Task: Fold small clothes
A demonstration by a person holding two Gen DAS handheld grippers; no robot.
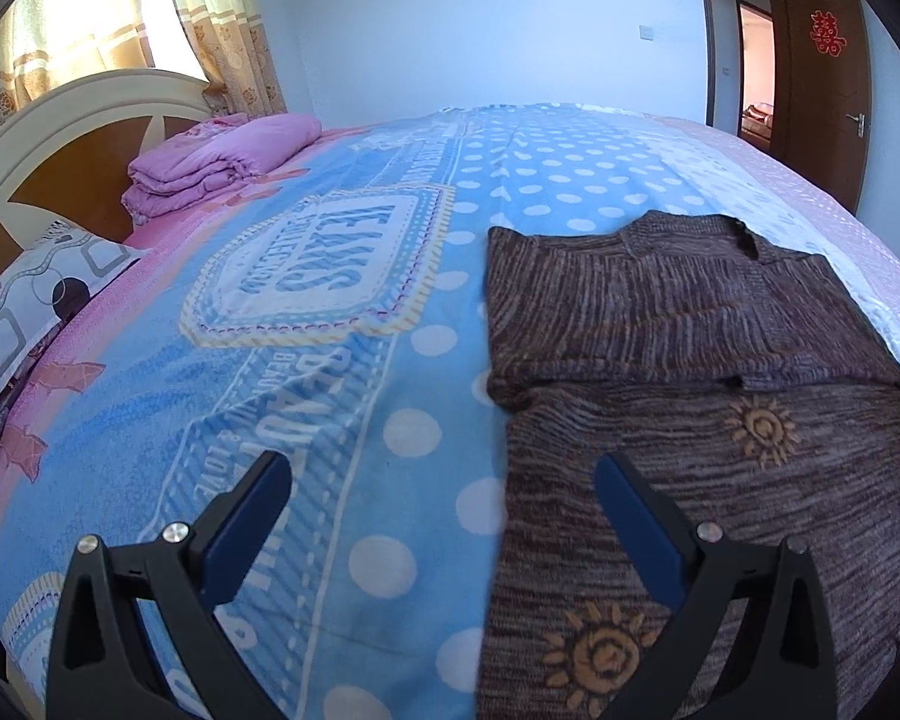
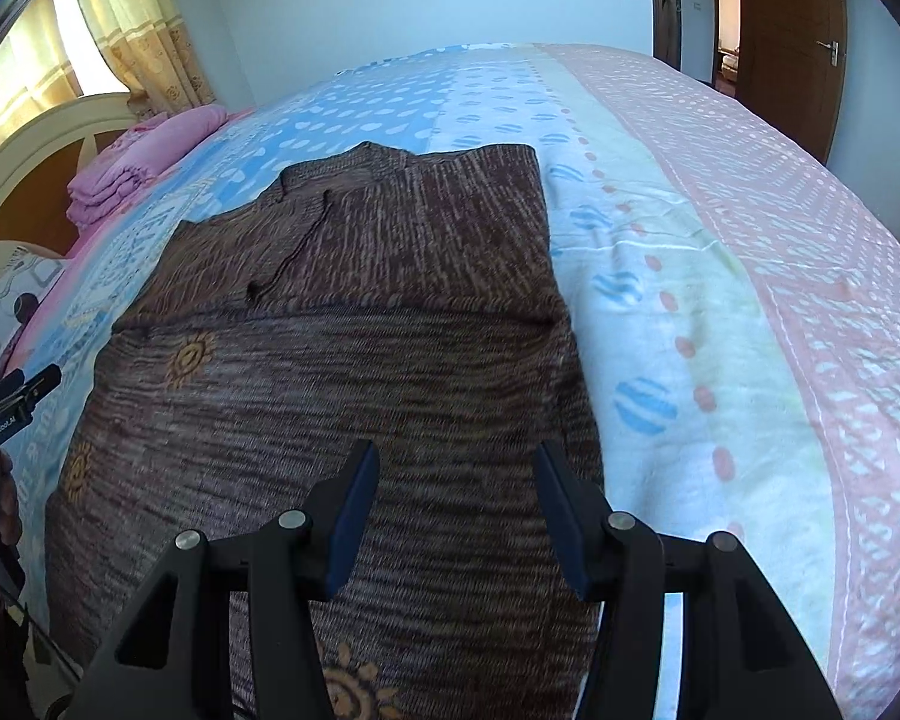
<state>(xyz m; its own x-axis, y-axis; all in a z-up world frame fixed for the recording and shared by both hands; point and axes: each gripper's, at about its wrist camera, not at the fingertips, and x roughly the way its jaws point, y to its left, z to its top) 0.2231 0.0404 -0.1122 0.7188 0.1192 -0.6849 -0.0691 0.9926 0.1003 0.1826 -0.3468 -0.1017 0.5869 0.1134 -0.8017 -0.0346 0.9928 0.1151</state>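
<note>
A brown knit sweater (image 1: 690,420) with orange sun motifs lies flat on the bed, its sleeves folded in over its upper part. It also shows in the right wrist view (image 2: 342,372). My left gripper (image 1: 444,474) is open and empty, hovering over the sweater's left edge, one finger above the blanket and one above the knit. My right gripper (image 2: 456,462) is open and empty above the sweater's lower right part. The left gripper's tip (image 2: 30,390) shows at the left edge of the right wrist view.
The bed is covered by a blue dotted blanket (image 1: 330,360) with a pink border (image 2: 810,300). A folded pink quilt (image 1: 210,162) and a patterned pillow (image 1: 24,312) lie by the headboard (image 1: 42,138). A brown door (image 1: 822,78) stands at the back right.
</note>
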